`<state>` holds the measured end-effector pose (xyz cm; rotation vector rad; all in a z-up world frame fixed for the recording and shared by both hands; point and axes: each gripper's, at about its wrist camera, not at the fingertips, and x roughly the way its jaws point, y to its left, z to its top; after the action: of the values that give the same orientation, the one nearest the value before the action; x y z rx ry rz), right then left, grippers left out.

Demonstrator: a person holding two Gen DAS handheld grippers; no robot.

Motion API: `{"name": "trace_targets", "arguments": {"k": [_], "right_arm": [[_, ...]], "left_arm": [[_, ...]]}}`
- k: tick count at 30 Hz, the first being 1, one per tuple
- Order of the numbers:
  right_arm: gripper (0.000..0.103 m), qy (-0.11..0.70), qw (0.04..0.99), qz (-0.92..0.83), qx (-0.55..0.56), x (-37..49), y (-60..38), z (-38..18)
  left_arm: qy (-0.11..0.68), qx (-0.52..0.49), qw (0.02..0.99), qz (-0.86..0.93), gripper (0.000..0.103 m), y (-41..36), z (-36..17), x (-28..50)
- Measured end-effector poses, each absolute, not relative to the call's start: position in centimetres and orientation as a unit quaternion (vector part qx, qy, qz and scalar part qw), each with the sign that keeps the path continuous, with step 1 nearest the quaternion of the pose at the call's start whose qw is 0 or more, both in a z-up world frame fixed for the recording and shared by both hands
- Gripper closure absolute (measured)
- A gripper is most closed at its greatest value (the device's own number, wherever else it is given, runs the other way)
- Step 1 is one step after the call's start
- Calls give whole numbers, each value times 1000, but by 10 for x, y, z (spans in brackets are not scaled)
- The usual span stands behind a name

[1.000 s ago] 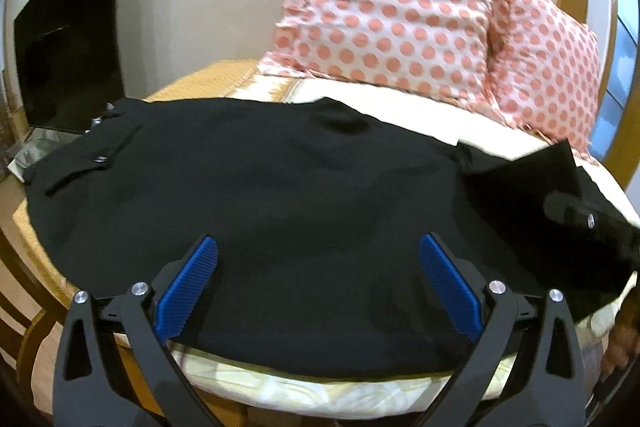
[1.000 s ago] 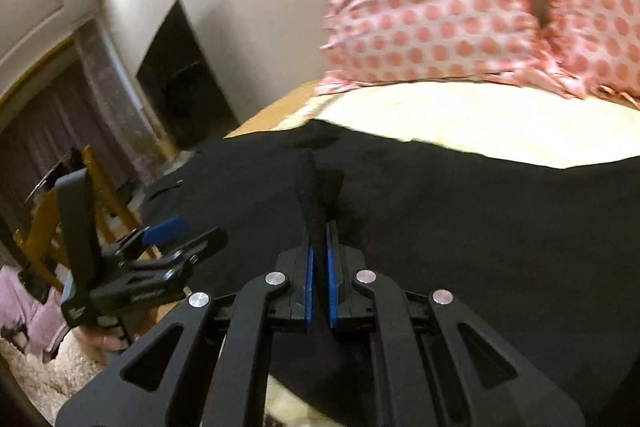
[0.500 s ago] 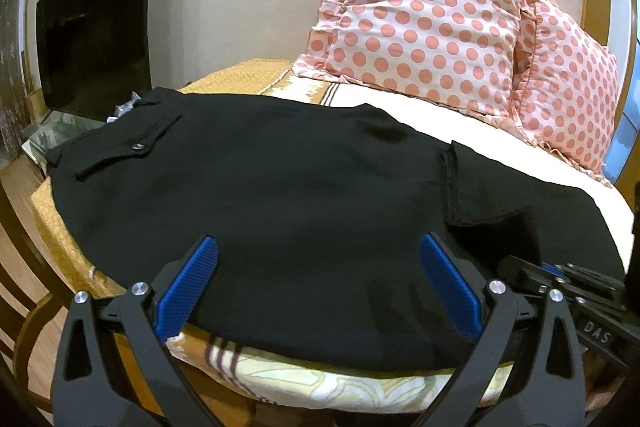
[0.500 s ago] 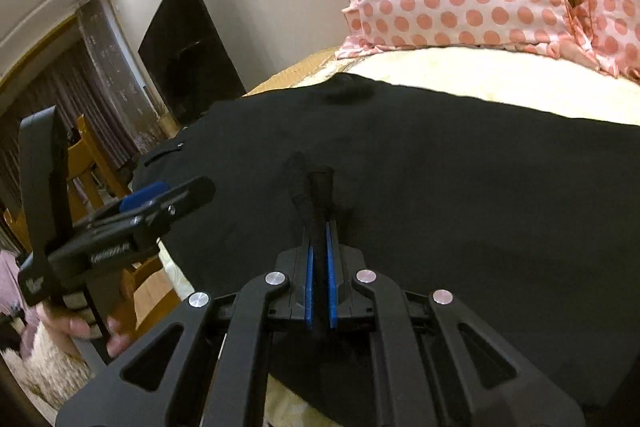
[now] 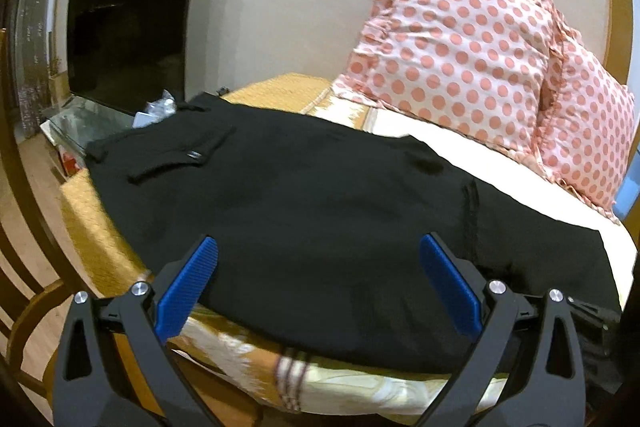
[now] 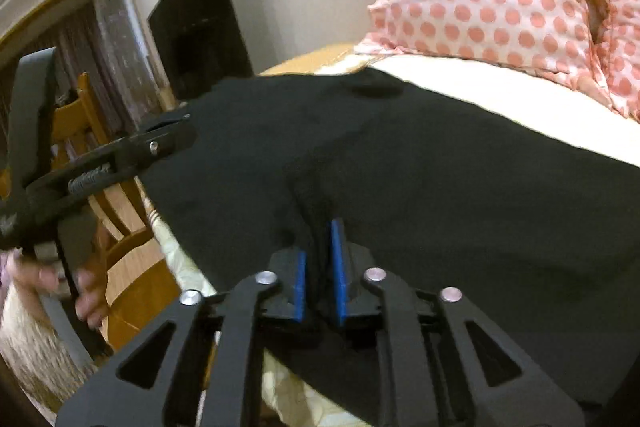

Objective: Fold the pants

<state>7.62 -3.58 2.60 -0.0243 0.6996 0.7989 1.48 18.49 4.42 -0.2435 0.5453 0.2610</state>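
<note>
The black pants are lying spread flat across the bed, their pocket flap and button toward the far left corner and a folded-over edge showing as a seam toward the right. Two pink polka-dot pillows are leaning against the wall behind, just beyond the pants. The left claw is hovering above the near edge of the pants with its blue pads wide apart and nothing between them. The right claw is sitting low on the cloth; its jaws have just been parting, and a pinched ridge of black fabric is standing in the narrow gap between the pads, which are no longer pressing it. A dark television is standing at the left.
</note>
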Motion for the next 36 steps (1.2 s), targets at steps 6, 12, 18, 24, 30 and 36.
{"name": "trace_targets", "arguments": {"k": [6,12,18,24,30,36], "right_arm": [[48,281,857,431,-21,55,-39,51],[54,315,897,309,-29,95,-41,48],[55,338,882,305,-120,83,-20,31],[54,355,874,321,-79,92,-32,27],[54,353,875,322,-75,91,-31,27],[54,352,876,322,-75,91,-31,26]], "left_arm": [[242,-127,943,188,2,220,56,-3],[244,-182,927,220,2,264,56,-19],[262,-262,906,205,2,306,46,-28],[283,-326,884,179,3,336,34,-17],[286,-357,876,153,6,353,34,-2],[285,-401,861,126,6,368,29,7]]}}
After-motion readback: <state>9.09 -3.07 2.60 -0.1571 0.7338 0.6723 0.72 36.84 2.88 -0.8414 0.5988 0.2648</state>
